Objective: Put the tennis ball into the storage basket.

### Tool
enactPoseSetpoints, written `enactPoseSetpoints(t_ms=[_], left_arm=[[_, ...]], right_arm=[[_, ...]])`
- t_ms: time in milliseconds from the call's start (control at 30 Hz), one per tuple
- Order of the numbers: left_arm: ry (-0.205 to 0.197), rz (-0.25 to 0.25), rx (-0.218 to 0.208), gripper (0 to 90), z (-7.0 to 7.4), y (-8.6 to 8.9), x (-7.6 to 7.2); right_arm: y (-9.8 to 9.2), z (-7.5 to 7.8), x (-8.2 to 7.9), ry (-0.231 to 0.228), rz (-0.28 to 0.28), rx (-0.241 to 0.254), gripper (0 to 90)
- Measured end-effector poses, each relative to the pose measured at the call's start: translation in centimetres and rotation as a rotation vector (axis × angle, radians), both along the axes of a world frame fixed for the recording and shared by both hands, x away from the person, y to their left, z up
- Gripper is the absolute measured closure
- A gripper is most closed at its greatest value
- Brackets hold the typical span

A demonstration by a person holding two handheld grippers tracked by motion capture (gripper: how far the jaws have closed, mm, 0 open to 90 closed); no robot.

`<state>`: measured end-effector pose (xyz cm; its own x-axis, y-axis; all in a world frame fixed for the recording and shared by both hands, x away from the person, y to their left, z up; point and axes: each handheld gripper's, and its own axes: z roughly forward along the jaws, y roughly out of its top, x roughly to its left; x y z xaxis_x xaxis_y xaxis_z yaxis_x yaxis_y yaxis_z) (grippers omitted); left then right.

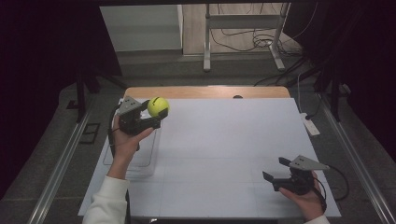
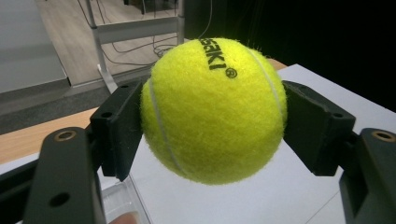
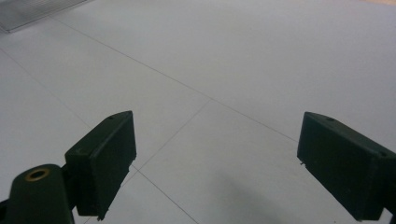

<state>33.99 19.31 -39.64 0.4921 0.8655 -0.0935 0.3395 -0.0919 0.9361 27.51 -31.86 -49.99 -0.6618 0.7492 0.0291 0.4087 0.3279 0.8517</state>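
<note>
A yellow-green tennis ball [image 1: 158, 107] with black lettering hangs in the air above the table's far left, and my left gripper [image 1: 155, 113] is shut on it. In the left gripper view the ball [image 2: 212, 109] sits squeezed between both black pads [image 2: 119, 126], tilted over the white table. My right gripper [image 1: 276, 169] rests low at the near right of the table, jaws open with nothing between them. In the right gripper view its gripper [image 3: 217, 161] spans bare white table surface.
A clear plastic container [image 1: 135, 151] stands on the table's left side below the left hand. The white sheet [image 1: 224, 144] covers most of the wooden table [image 1: 205, 91]. A metal stand [image 1: 243, 35] and cables lie on the floor beyond the far edge.
</note>
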Motion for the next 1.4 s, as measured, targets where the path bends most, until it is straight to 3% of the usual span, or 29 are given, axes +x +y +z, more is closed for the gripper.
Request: enactPoseSetpoints(t_ms=[467,1400], left_arm=[[0.032,0.070,-0.008,26.9,-1.1,1.7,1.1],[0.028,0.176,-0.015,26.9,-1.6,4.9,1.5]], right_arm=[[-0.1,0.0,0.0,0.000,-0.006,0.003,12.2],[0.0,0.0,0.0,0.002,-0.006,0.003,12.3]])
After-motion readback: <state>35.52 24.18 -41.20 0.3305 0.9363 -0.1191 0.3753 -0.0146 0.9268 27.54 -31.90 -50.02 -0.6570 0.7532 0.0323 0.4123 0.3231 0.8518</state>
